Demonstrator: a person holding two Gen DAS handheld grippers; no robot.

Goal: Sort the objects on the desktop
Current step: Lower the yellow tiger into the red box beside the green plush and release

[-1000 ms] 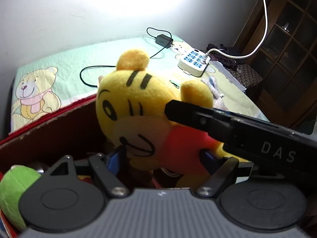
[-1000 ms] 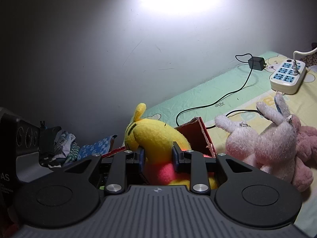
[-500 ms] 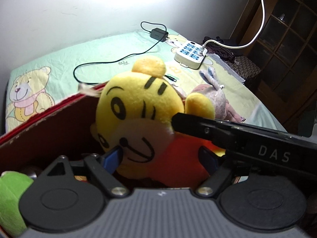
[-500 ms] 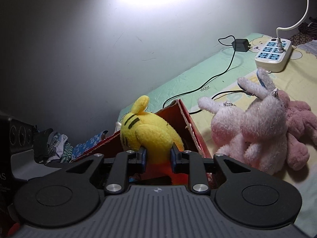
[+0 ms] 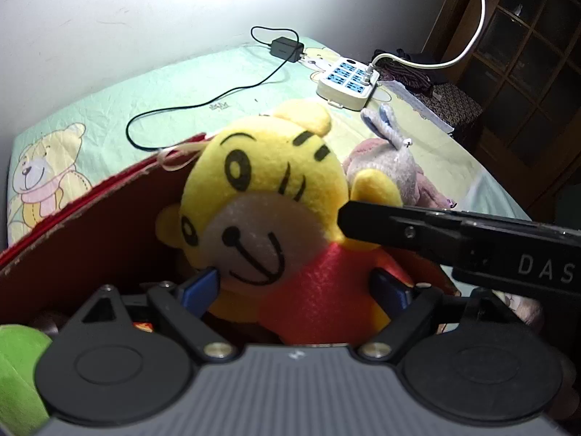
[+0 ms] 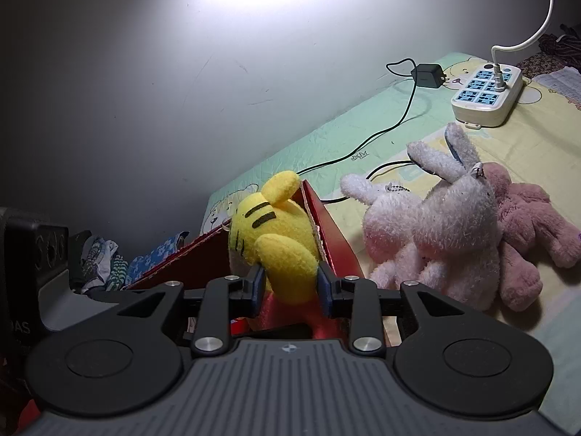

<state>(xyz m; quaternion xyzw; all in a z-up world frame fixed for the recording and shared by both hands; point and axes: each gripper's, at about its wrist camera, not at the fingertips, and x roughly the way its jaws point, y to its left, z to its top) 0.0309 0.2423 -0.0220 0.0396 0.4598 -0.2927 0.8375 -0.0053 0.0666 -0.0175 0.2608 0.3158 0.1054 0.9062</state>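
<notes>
**Yellow tiger plush at the box edge**

My right gripper [image 6: 288,285] has its jaws clamped on the yellow tiger plush [image 5: 268,196], just inside the red cardboard box [image 5: 90,225] wall. My left gripper [image 5: 296,289] jaws stand apart around its red body. Beyond the wall, pink plush rabbits [image 6: 446,225] crowd the bed sheet [image 6: 537,145].

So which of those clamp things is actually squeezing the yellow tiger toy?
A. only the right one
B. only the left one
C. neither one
A: the right gripper has its pads pressed into the tiger, while the left gripper stands open around its red body without pinching it.
</notes>
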